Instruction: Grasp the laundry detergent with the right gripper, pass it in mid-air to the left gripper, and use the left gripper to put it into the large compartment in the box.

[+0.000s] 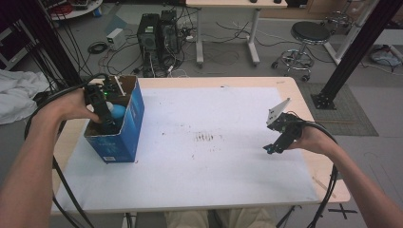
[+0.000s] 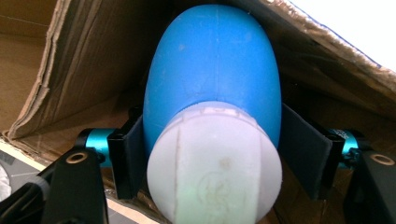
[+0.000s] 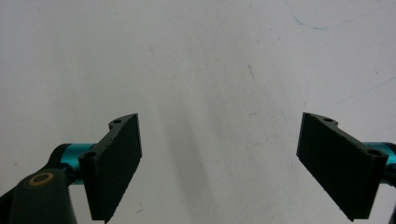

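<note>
Plainly, the blue-and-white bulb (image 2: 212, 121) lies inside the blue cardboard box (image 1: 134, 118) at the table's left end, with its white cap toward the left gripper's camera and its blue rounded end pointing away, deeper into the box. Its long axis therefore runs along the left gripper (image 2: 212, 154), straight out between the two black jaws. Those jaws flank the bulb at its widest part, one on each side. On the right a slight gap seems to show between pad and bulb, so I judge the grip slack rather than pinching; contact on the left side cannot be told for certain. In the high view the left gripper (image 1: 105, 118) reaches down into the open box, so that hand is by far the nearer. The right gripper (image 1: 278, 142) hangs well apart over the bare white table sheet (image 1: 214, 180), jaws spread wide with nothing between them.
</note>
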`<state>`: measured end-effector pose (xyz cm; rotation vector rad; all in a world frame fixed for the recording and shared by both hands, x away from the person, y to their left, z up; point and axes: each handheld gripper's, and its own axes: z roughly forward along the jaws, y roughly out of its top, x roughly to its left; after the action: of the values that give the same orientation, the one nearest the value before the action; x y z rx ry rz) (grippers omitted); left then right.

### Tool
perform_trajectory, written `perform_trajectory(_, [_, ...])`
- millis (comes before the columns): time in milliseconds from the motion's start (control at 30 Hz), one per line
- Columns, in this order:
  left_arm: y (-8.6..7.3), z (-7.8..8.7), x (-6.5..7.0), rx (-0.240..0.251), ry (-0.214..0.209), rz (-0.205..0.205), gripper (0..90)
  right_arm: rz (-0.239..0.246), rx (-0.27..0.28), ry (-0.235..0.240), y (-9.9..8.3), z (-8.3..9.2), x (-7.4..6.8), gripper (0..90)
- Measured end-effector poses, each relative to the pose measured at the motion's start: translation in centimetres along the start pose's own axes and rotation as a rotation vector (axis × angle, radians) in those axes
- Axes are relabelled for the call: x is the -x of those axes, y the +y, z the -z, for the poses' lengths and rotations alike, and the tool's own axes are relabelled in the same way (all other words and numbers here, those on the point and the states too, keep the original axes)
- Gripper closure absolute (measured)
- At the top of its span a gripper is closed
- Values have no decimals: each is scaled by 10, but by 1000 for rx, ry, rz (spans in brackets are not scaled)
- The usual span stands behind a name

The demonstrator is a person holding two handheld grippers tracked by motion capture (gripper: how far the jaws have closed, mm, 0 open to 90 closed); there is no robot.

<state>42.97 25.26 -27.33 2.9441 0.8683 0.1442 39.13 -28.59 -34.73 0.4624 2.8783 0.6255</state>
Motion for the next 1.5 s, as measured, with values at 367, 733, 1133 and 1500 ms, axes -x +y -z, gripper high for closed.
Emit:
perform_trajectory(367, [1, 7, 1, -9, 12, 6, 255, -2, -1, 2, 0, -1, -1, 133])
perform_trajectory(733, [4, 23, 3, -7, 22, -6, 226, -3, -1, 0, 0, 0, -1, 133])
perform_trajectory(1133, [10, 52, 3, -3, 97, -13, 182, 3, 1, -2, 0, 1, -1, 133])
perform_trajectory(1500, [41, 82, 30, 53, 135, -118, 181, 5, 0, -4, 2, 2, -1, 133])
